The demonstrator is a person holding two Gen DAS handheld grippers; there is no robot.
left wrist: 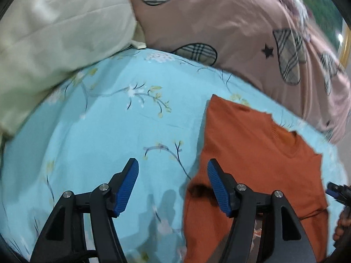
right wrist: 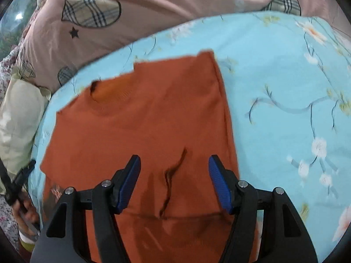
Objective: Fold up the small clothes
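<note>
An orange knit top lies flat on the light blue floral bedsheet, partly folded, neckline toward the pillows. My left gripper is open and empty, above the sheet at the top's left edge. In the right wrist view the top fills the middle, with a small crease near its lower part. My right gripper is open and empty, just above the top's lower half. Its tip also shows at the right edge of the left wrist view.
A pink cover with plaid hearts and black stars lies along the far side of the bed. A cream pillow lies at the far left. The blue sheet extends right of the top.
</note>
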